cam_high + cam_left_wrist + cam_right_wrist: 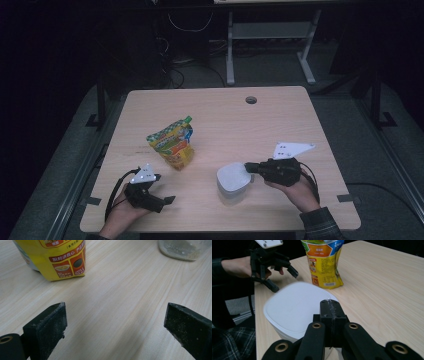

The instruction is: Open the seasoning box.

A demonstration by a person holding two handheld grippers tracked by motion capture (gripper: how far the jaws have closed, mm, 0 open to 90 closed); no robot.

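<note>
Two grippers: one in each hand, both low over the wooden table [280, 120].
Right gripper [329, 305]: jaws pressed together, tips at the near rim of the white lid [294, 307]; whether they pinch its edge I cannot tell.
White lid: sits on a clear container [183, 250] near the table's front edge, right of centre.
Left gripper [165, 189]: jaws spread wide, bare table between them, well apart from the lid.
Yellow pouch [172, 142]: stands upright behind the left gripper, left of the container.
</note>
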